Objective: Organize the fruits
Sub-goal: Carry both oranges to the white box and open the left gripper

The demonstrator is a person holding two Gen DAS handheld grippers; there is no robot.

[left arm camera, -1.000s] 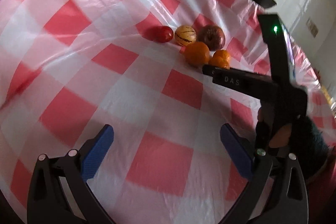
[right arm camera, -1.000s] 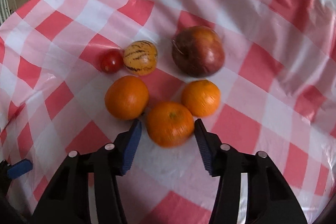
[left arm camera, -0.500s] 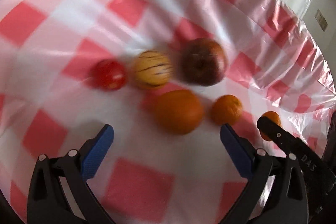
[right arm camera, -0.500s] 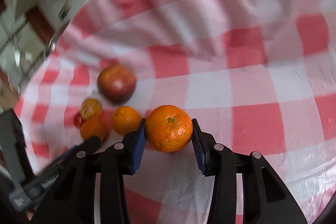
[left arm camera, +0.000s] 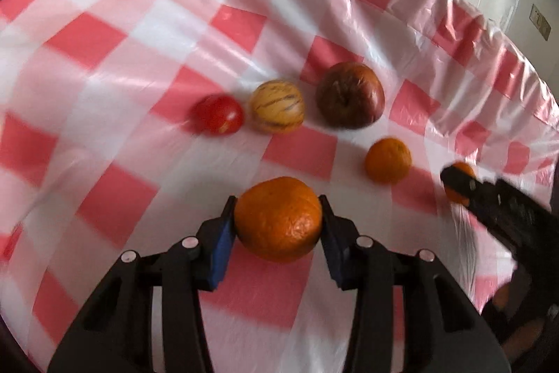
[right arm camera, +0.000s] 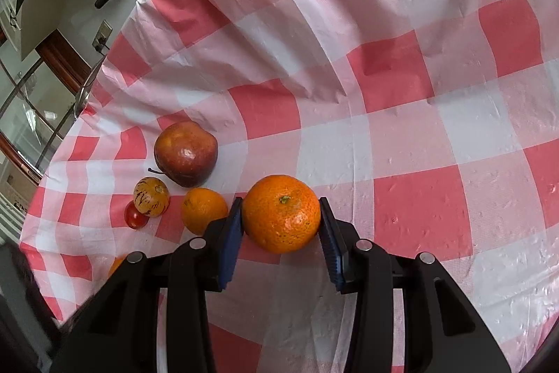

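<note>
Left tool [left arm camera: 277, 221] just closing from wide onto the large orange [left arm camera: 278, 219], pads now pressing both flanks. Right tool [right arm camera: 281, 222] already gripping a mandarin [right arm camera: 281, 214], carried clear of the cluster. Meaning, likely: both citrus being pulled out for sorting. Lying beyond on the checked worktop [left arm camera: 104, 65]: small mandarin [left arm camera: 387, 160], then tomato [left arm camera: 219, 114], striped pepino melon [left arm camera: 277, 106], apple [left arm camera: 350, 95] in a row.

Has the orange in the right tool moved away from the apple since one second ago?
Yes. The orange in the right tool now sits right of the apple, away from the group.
</note>
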